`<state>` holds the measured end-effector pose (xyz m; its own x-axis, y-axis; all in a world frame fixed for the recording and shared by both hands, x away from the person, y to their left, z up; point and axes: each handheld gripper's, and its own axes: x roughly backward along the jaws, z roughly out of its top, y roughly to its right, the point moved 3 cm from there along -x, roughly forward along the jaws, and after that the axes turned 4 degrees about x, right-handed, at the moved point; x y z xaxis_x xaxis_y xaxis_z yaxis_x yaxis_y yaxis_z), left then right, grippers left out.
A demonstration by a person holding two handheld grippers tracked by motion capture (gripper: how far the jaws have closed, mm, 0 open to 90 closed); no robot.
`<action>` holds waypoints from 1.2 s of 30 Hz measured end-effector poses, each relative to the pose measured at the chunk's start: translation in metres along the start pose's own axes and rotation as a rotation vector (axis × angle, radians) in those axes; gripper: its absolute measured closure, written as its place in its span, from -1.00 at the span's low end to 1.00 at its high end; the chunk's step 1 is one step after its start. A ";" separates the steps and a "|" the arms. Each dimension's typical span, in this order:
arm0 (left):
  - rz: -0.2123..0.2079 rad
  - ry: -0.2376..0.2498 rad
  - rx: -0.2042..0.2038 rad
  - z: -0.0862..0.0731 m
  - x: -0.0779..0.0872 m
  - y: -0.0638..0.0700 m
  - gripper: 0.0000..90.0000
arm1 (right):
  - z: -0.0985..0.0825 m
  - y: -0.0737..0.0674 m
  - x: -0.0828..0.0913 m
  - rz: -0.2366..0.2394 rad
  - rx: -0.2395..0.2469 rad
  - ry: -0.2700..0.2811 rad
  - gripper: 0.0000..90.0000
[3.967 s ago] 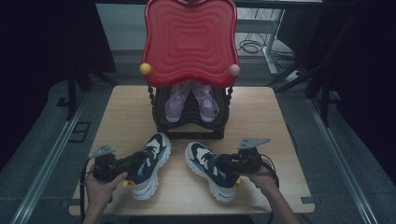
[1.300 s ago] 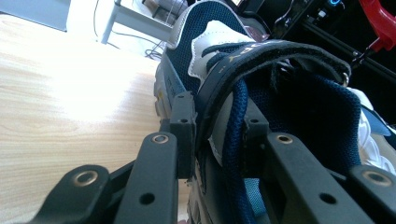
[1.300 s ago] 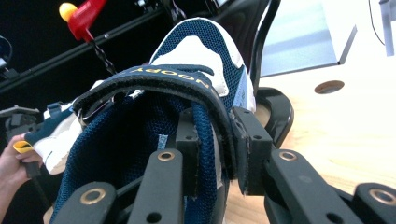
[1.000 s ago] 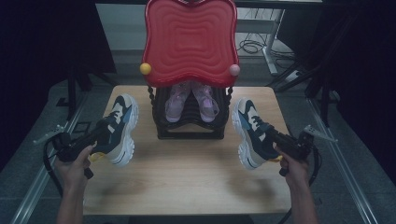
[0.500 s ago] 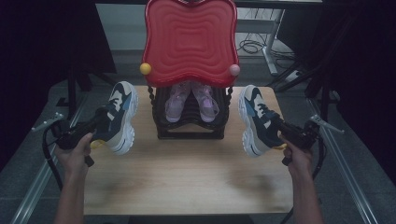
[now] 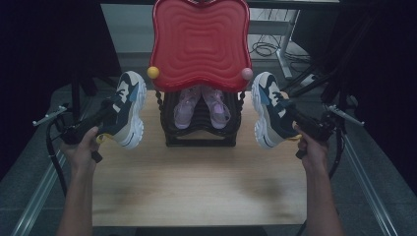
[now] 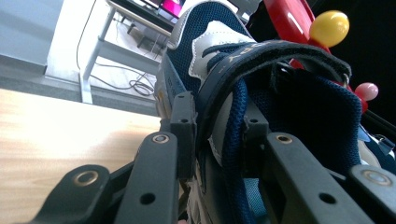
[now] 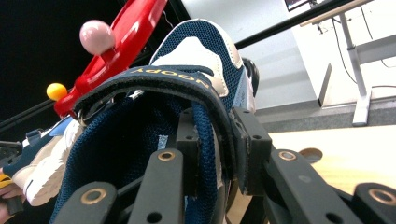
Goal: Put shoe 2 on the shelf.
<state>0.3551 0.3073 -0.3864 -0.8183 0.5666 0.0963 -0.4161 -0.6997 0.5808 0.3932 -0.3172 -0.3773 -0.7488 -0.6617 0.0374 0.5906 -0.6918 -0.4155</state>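
Two navy and white sneakers are held in the air, one on each side of a black shoe rack. My left gripper is shut on the collar and strap of the left sneaker, toe pointing away. In the left gripper view its jaws pinch the sneaker's strap, gripper. My right gripper is shut on the right sneaker in the same way. The right gripper view has the gripper clamped on that sneaker's collar.
The rack carries a red wavy top with a yellow ball and a pink ball at its front corners. Pink translucent shoes sit inside it. The wooden table lies below; dark frames and cables stand around.
Both sneakers have been lifted from the table's front, carried apart and moved up and back, and now hang beside the rack near the red top's corners.
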 end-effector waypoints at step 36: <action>0.014 0.046 -0.051 0.045 -0.020 0.018 0.64 | 0.044 0.001 -0.015 -0.025 -0.005 0.061 0.65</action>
<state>0.3822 0.3027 -0.3417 -0.8412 0.5368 0.0657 -0.4234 -0.7293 0.5375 0.4179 -0.3205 -0.3380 -0.7805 -0.6251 -0.0076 0.5698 -0.7064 -0.4200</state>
